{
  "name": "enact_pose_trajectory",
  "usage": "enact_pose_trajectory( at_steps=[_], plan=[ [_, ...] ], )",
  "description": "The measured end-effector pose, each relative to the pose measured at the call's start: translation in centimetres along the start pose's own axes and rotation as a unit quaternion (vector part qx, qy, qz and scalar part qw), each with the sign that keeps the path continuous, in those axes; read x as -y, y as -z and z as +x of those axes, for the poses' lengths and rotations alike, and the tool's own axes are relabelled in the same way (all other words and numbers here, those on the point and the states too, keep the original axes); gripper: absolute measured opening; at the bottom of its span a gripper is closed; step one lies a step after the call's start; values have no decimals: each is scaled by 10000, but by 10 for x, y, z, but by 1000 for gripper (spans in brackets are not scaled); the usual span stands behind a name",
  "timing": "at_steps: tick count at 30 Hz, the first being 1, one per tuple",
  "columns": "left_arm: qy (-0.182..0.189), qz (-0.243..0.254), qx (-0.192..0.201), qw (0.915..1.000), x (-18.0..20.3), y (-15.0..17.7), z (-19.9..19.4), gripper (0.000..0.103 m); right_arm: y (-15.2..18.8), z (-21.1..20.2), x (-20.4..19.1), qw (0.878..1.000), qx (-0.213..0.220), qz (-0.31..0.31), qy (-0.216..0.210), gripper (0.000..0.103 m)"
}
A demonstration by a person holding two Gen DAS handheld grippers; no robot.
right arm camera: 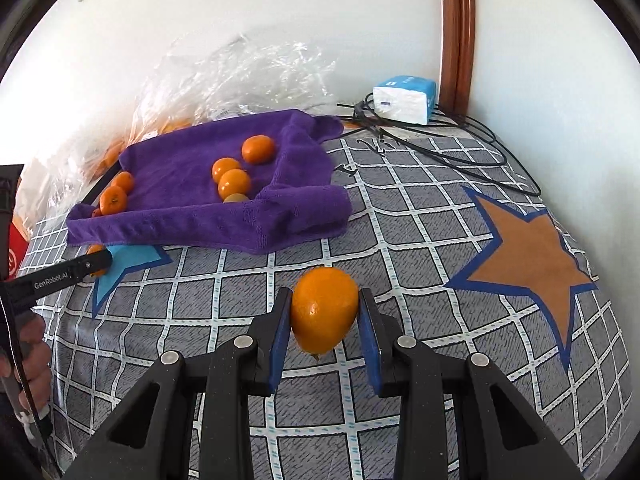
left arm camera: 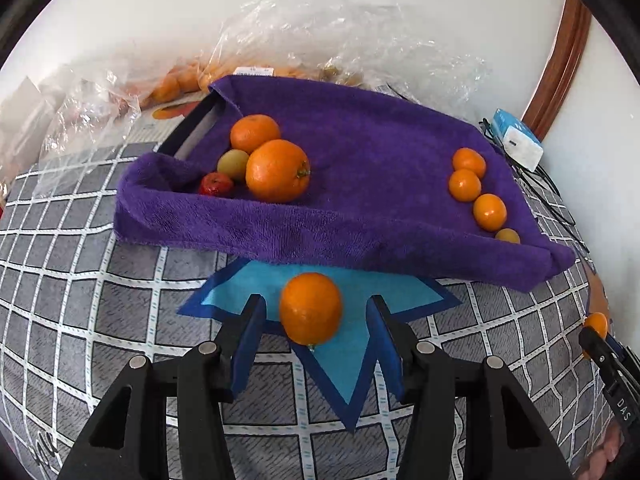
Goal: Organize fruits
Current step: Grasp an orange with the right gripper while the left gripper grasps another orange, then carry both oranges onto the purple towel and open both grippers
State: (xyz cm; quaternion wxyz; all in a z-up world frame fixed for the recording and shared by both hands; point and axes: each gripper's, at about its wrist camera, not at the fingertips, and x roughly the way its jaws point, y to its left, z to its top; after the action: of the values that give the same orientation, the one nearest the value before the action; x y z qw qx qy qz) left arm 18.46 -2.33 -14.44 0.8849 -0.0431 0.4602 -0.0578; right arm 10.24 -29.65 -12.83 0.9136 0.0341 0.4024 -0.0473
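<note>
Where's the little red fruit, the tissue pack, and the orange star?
red fruit (left arm camera: 216, 185), left wrist view, its shiny top.
tissue pack (right arm camera: 404, 99), right wrist view, its white side.
orange star (right arm camera: 528, 252), right wrist view, its middle.

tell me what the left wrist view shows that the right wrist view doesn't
Only the left wrist view shows the small red fruit and the green-yellow round fruit beside the large orange, plus the left gripper with open jaws on either side of a loose orange.

Only the right wrist view shows the brown star patch and the right gripper shut on an oval orange.

Both show the purple towel-lined tray, the blue-and-white tissue pack and the grey checked bedcover.
</note>
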Motion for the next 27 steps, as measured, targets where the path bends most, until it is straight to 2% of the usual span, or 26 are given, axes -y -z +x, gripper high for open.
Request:
enact_pose_trajectory(
  at_steps=[2, 4, 7, 16, 27],
  plan=[
    [-82, 39, 26, 10000, 1, 0, 1, 42, -1, 2, -1, 10000, -3, 16, -33, 32],
    [-157, 89, -7, 9998, 2, 0, 3, 30, -2, 4, -3, 10000, -15, 14, -40, 32],
    [-44, 94, 78, 9999, -4, 0, -5, 30, -5, 3, -9, 9999, -3, -32, -105, 32],
    [-31, 16, 401, 9992, -30, -1, -46, 30, -14, -11, -32, 9995, 135, -147, -230, 32],
    [81, -317, 571, 9978, -63, -7, -77, 30, -31, -22, -56, 9987, 179, -150, -451, 32]
  ],
)
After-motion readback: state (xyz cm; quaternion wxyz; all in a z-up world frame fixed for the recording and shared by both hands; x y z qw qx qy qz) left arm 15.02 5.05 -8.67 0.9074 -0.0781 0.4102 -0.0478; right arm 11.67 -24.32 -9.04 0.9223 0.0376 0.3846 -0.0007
